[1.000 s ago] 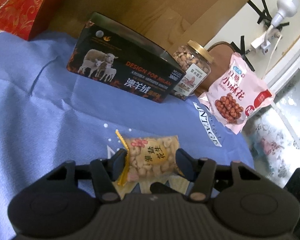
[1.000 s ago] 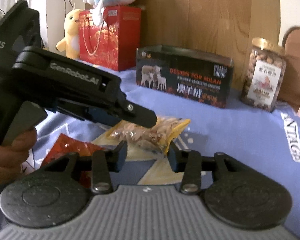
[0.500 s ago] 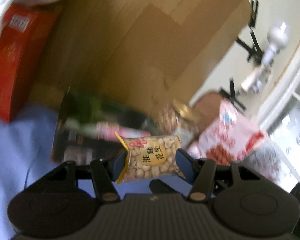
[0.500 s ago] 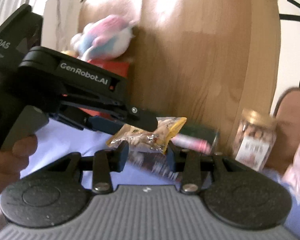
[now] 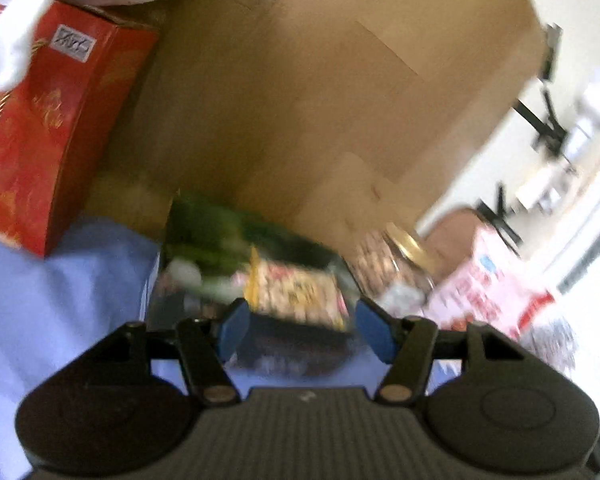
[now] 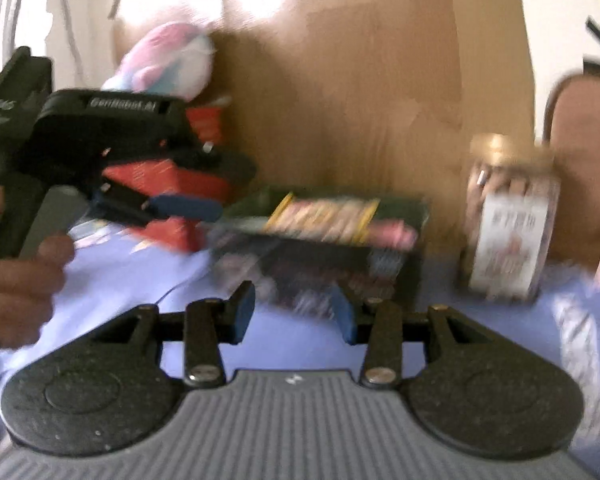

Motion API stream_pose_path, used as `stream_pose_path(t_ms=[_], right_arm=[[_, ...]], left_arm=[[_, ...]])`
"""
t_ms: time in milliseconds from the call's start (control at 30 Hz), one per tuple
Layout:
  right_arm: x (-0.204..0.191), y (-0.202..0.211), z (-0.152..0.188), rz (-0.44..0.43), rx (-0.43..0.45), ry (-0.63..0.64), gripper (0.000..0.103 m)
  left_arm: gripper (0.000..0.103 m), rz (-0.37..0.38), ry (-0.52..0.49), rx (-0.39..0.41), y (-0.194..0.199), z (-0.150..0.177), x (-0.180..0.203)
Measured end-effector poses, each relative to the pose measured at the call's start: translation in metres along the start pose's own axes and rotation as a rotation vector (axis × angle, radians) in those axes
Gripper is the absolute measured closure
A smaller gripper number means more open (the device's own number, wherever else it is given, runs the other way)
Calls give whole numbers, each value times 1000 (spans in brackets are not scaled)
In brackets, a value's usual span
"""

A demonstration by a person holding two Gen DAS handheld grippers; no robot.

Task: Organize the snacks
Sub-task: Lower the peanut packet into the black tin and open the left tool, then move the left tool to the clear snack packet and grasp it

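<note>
Peanut packet (image 5: 296,288) dropped into dark box (image 6: 396,208); both grippers' fingers (image 5: 234,326) released.

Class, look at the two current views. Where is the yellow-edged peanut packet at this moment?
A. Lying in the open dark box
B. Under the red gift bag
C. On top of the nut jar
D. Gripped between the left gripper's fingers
A: the peanut packet lies in the dark box, beyond the open, empty left gripper.

The peanut packet (image 6: 324,220) lies in the open box (image 6: 396,264); the jar (image 6: 508,224) stands right of it, the gift bag (image 6: 172,184) left.
</note>
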State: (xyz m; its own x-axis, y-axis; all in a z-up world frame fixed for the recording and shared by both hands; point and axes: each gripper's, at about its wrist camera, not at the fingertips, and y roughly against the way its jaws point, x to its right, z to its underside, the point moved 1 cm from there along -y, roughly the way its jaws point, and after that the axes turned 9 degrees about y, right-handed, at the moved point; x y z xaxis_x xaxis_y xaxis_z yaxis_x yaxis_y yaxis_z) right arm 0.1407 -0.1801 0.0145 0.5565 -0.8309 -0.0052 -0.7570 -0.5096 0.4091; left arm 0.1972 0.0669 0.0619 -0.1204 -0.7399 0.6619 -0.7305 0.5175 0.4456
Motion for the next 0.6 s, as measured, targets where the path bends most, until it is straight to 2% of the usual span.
stream_pose_path(t_ms=[133, 367, 500, 600], right_arm=[[-21, 32, 29, -66, -53, -15, 58], [-29, 71, 59, -185, -133, -161, 57], [-40, 85, 66, -213, -173, -135, 57], [-52, 98, 72, -263, -198, -128, 57]], left_arm=[[44, 16, -35, -55, 29, 36, -2], [44, -11, -12, -140, 80, 92, -26], [44, -9, 37, -154, 106, 112, -42], [44, 26, 59, -178, 124, 124, -46]])
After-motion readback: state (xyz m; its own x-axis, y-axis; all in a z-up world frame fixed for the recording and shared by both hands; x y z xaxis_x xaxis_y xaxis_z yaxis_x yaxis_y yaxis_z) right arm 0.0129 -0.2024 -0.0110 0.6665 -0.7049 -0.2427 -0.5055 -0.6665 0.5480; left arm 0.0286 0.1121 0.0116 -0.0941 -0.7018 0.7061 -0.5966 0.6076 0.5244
